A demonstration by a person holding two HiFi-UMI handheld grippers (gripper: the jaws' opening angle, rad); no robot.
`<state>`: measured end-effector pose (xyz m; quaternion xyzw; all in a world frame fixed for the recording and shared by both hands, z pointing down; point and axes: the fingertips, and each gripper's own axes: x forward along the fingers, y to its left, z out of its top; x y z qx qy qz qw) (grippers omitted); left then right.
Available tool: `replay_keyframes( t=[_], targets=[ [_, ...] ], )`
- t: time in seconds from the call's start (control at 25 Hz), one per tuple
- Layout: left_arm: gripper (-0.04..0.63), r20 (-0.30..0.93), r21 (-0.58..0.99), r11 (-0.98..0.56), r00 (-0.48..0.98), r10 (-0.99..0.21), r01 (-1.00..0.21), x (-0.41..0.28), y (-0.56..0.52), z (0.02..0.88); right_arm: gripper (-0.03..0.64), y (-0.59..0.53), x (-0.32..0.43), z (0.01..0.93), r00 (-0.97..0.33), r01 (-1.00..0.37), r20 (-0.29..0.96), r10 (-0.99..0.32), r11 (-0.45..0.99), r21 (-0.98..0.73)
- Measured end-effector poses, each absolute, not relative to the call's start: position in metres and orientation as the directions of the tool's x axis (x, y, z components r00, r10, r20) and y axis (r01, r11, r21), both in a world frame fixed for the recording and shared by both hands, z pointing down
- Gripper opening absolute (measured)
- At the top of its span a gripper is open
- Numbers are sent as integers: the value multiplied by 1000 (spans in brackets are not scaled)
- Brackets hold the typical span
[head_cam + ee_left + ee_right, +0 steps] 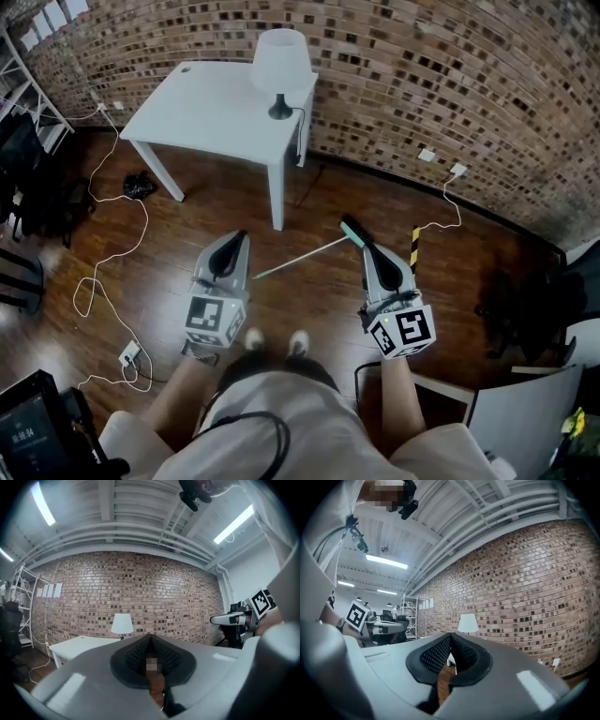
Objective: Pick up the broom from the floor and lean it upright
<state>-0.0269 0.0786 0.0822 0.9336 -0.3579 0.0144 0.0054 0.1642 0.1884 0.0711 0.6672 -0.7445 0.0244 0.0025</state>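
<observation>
In the head view the broom lies flat on the wooden floor. Its thin pale handle runs diagonally and its dark teal head points toward the brick wall. The left gripper hovers level above the floor, left of the handle's near end, jaws shut and empty. The right gripper hangs level just right of the broom head, also shut with nothing in it. Neither touches the broom. In the left gripper view the left gripper points at the wall. The right gripper does the same. The broom is in neither gripper view.
A white table with a white lamp stands against the brick wall ahead. White cables and a power strip trail on the floor at left. A yellow-black striped post stands by the right gripper. Dark chairs sit at right.
</observation>
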Motion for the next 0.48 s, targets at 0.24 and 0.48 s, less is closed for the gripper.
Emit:
replay_keyframes(
  t=[0.24, 0.48],
  targets=[
    [-2, 51, -22, -755, 754, -655, -655, -8, 49, 91, 14, 162, 183, 80, -85, -995, 50, -995, 83, -49],
    [0, 76, 8, -766, 764, -641, -643, 1, 23, 113, 14, 134, 188, 99, -109, -993, 79, -991, 106, -41]
  ],
)
